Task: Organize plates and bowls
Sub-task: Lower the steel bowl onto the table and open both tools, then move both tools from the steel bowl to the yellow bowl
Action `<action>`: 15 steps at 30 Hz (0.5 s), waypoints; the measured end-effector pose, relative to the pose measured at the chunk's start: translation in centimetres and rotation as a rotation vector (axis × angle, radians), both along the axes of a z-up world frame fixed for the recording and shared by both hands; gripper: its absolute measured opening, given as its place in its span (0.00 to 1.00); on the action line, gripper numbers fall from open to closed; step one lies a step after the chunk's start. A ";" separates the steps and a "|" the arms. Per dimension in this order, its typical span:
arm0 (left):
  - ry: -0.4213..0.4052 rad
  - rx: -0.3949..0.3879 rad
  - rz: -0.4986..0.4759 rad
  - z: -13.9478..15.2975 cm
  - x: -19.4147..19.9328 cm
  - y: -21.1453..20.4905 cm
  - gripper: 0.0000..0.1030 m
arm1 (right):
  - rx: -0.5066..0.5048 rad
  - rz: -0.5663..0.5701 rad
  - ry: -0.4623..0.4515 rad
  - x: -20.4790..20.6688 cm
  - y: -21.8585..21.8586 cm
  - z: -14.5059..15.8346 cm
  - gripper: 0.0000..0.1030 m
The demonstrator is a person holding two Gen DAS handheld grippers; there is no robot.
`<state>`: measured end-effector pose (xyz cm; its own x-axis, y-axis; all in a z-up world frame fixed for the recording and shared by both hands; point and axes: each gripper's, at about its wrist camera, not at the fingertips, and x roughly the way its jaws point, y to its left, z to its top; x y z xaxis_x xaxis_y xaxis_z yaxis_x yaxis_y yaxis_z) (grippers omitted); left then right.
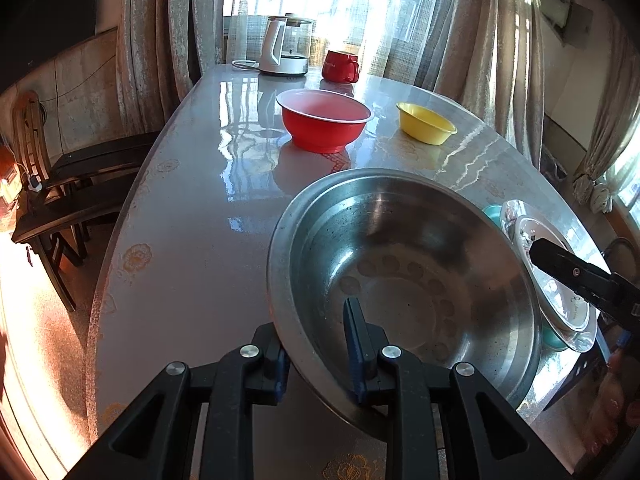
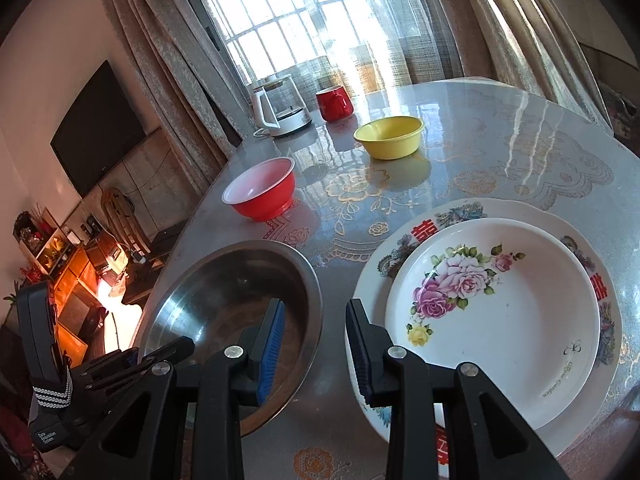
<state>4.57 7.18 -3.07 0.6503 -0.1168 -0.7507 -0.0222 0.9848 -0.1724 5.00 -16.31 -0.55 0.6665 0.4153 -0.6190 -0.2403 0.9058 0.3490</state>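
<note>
On the table [image 2: 500,128], steel basin [image 2: 224,292] bare, floral plates [image 2: 496,320] stacked

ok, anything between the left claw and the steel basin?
Nothing visible. The left claw straddles the steel basin at its near rim, one finger outside and one inside. The stacked plates lie off to its right, out of the way.

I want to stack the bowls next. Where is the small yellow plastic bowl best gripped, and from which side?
Grip the small yellow plastic bowl by its thin near rim, coming from above with one finger inside. It sits upright with open table around it; the flaring wall looks too wide to span.
</note>
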 end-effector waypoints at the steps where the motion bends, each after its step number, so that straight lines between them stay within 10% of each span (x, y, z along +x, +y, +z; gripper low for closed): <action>1: -0.003 0.000 0.001 0.1 0.0 0.0 0.29 | 0.005 -0.003 0.002 0.0 -0.1 0.0 0.31; 15: -0.098 0.045 0.017 3.5 0.1 0.2 0.66 | 0.034 -0.039 -0.005 1.1 -1.9 1.0 0.31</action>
<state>4.71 7.36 0.39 0.7225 -0.0725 -0.6875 -0.0242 0.9912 -0.1299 6.15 -18.17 0.49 0.6859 0.4096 -0.6014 -0.2069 0.9022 0.3785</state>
